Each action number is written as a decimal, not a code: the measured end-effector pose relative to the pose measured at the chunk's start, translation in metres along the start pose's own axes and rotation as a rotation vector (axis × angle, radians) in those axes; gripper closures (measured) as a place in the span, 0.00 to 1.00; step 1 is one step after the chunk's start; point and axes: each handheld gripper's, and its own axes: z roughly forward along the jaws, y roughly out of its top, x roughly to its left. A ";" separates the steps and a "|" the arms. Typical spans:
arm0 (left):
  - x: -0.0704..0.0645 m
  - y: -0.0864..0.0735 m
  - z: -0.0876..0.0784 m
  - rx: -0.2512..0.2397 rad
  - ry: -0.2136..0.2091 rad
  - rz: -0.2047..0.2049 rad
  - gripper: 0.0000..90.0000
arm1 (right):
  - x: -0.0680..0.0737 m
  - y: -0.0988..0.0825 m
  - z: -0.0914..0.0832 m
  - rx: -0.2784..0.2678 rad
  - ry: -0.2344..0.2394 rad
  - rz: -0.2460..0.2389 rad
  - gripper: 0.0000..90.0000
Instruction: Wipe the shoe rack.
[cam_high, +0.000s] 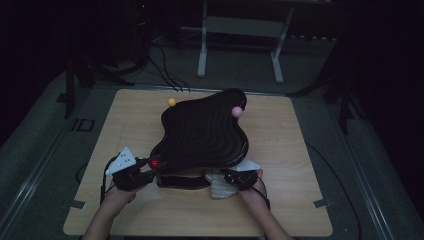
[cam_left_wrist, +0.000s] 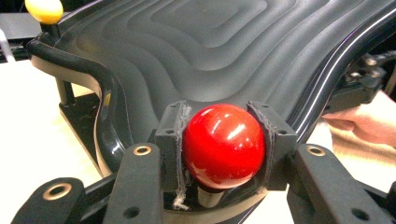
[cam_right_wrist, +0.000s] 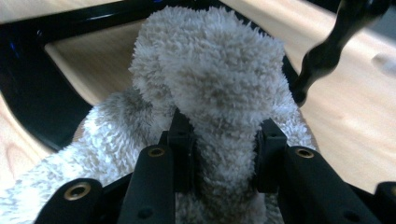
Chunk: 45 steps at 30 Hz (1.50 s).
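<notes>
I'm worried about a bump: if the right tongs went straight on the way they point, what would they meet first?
Probably the glossy black base frame under the wavy tray: the right tongs, shut on a fluffy grey-white cloth, point at it across bare wooden table. Depth is unclear.

I work at a pale wooden table (cam_high: 280, 150) with rounded corners, standing on a grey floor (cam_high: 50, 145). Two bits of tape (cam_high: 75, 204) lie on the floor near the table's front corners. Beyond the far edge stands a white frame (cam_high: 202, 50) on two legs, and dark cables (cam_high: 165, 70) run across the floor towards it. A dark stand (cam_high: 70, 85) rises at my left, another (cam_high: 345, 95) at my right.
</notes>
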 end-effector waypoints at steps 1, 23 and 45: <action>0.000 0.000 0.000 0.001 -0.001 0.001 0.66 | 0.000 -0.001 0.001 -0.004 0.013 0.020 0.75; -0.001 0.000 0.000 0.002 0.008 -0.002 0.66 | -0.004 0.007 0.006 0.052 0.013 -0.106 0.74; -0.008 0.001 0.007 -0.003 0.021 -0.005 0.66 | 0.002 -0.002 0.003 0.052 0.050 -0.090 0.74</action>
